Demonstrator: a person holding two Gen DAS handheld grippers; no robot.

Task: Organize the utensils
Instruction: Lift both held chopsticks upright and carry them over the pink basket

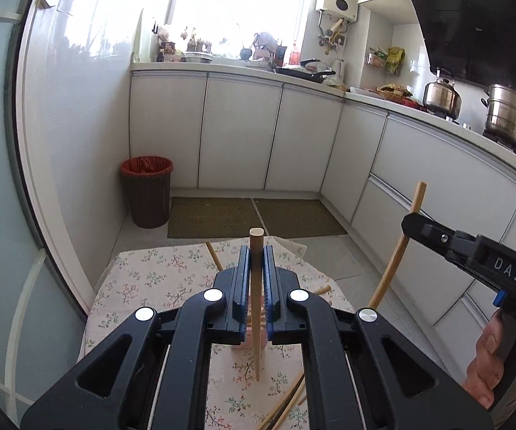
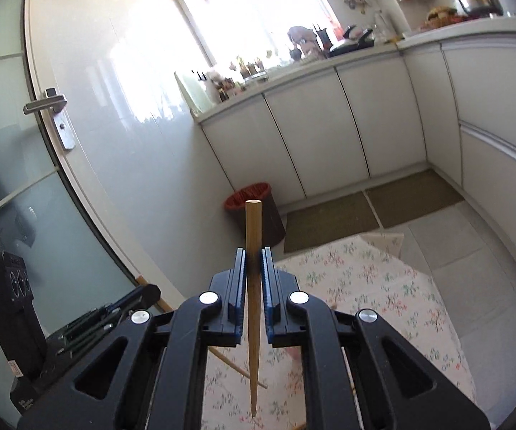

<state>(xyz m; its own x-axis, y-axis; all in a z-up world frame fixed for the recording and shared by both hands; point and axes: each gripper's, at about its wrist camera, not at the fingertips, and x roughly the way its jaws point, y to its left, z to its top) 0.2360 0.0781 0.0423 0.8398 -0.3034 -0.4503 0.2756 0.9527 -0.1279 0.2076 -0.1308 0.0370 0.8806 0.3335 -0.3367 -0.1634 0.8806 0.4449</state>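
Observation:
My left gripper (image 1: pixel 257 254) is shut on a wooden chopstick (image 1: pixel 256 308), held upright with its thin tip down over a pink holder (image 1: pixel 254 335) on the floral tablecloth (image 1: pixel 157 276). My right gripper (image 2: pixel 253 256) is shut on another wooden chopstick (image 2: pixel 252 322), also upright, tip down above the cloth. The right gripper also shows in the left wrist view (image 1: pixel 415 224), holding its chopstick (image 1: pixel 394 254) at the right. Loose chopsticks (image 1: pixel 286 403) lie on the cloth near the front, and others (image 1: pixel 214 256) stick out behind the left gripper.
The small table stands in a kitchen with white cabinets (image 1: pixel 240 136) behind and to the right. A brown bin (image 1: pixel 147 190) stands in the corner. Floor mats (image 1: pixel 251 216) lie beyond the table. A glass door (image 2: pixel 14 165) is at the left.

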